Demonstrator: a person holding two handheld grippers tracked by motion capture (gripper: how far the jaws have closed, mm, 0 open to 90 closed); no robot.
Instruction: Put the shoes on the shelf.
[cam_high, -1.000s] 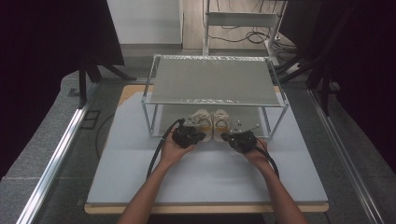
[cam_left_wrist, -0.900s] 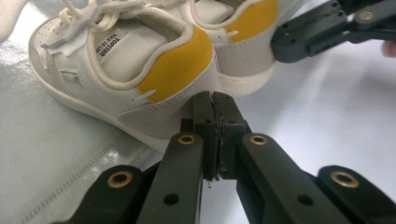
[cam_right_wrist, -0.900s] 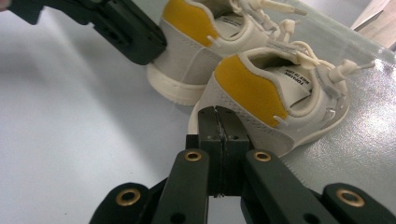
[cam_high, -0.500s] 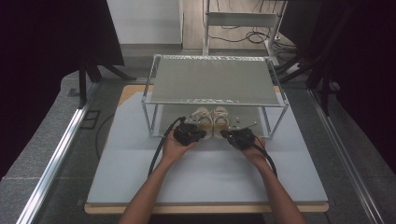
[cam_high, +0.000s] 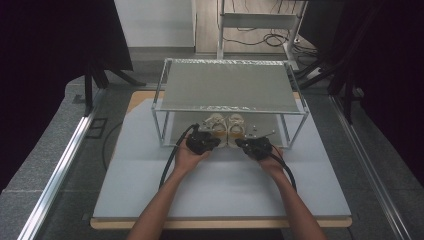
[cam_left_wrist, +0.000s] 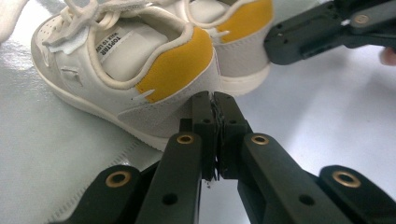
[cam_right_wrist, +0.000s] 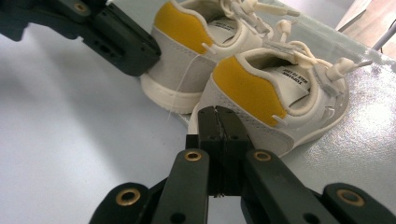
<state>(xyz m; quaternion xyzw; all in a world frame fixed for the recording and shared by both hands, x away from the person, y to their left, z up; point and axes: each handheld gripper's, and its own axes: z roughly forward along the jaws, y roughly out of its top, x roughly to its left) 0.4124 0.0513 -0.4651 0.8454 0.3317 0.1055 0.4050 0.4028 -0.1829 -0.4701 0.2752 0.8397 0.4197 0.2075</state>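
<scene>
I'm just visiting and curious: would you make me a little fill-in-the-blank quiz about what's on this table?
1. The pair of small shoes has heel patches coloured ____.
2. The shoes sit under the ____ shelf of a metal rack.
3. The left gripper has its jaws ____, tips at a shoe's heel.
4. The shoes number ____.

Missing words: yellow; top; shut; two

right gripper (cam_right_wrist: 218, 116) pinched closed, tips right at the near shoe's (cam_right_wrist: 275, 93) yellow heel, maybe touching; left gripper (cam_right_wrist: 112, 35) beside the far shoe (cam_right_wrist: 196, 51).
</scene>
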